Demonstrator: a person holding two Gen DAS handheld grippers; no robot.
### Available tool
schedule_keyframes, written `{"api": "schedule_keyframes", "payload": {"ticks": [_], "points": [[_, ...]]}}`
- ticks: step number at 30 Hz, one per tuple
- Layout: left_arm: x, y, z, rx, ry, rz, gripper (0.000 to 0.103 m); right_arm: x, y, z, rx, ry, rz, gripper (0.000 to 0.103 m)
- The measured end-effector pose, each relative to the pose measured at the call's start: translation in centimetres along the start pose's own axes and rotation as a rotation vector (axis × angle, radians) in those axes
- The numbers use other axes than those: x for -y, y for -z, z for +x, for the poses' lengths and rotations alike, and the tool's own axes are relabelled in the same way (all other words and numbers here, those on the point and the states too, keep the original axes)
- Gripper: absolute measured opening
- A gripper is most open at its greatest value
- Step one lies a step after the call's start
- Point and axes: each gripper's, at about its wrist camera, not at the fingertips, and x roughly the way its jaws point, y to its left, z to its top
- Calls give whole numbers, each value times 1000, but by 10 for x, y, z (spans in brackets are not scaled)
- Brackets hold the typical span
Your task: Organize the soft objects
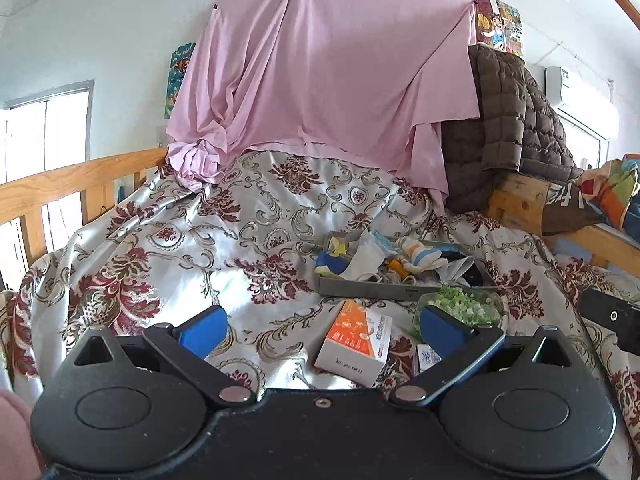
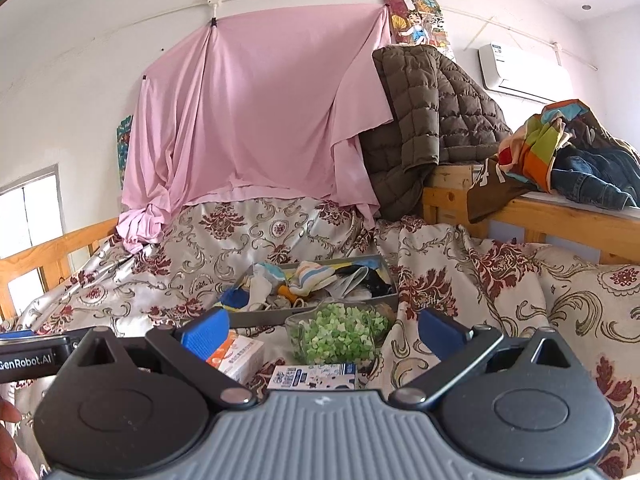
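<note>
Satin brocade, silver with dark red flowers, covers the bed (image 1: 168, 240) that carries everything, and a pink sheet (image 1: 320, 76) hangs on the wall behind it. Ahead of both claws lies the grey tray (image 2: 320, 312), its long axis running left to right across the view, heaped with socks and small cloths (image 2: 308, 278) in white, blue, yellow and striped orange, tangled and unsorted. Nearer than the tray stands a glass bowl of green bits (image 2: 340, 336), then an orange and white carton (image 1: 356, 340) and a small blue and white box (image 2: 312, 376) lying flat. The right claw (image 2: 324, 332) gapes wide and holds nothing, with the bowl directly between it and the tray. The left claw (image 1: 324, 324), equally spread and bare, has the tray ahead and to its right, the carton lying between its fingers. Neither looks clearly nearer, though the right one is aimed straighter at the socks.
</note>
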Motion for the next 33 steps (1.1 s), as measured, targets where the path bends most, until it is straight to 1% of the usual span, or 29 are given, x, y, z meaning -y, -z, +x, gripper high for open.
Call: {"api": "schedule_keyframes", "payload": {"ticks": [10, 17, 28, 33], "points": [[1, 13, -6, -22, -8, 34, 102, -4, 5, -4, -31, 4, -13, 103], [2, 20, -4, -57, -11, 62, 102, -8, 8, -3, -60, -5, -26, 103], [2, 25, 3, -102, -33, 61, 102, -10, 12, 7, -116, 8, -44, 103], [0, 26, 4, -109, -40, 54, 102, -9, 13, 13, -159, 10, -38, 103]]}}
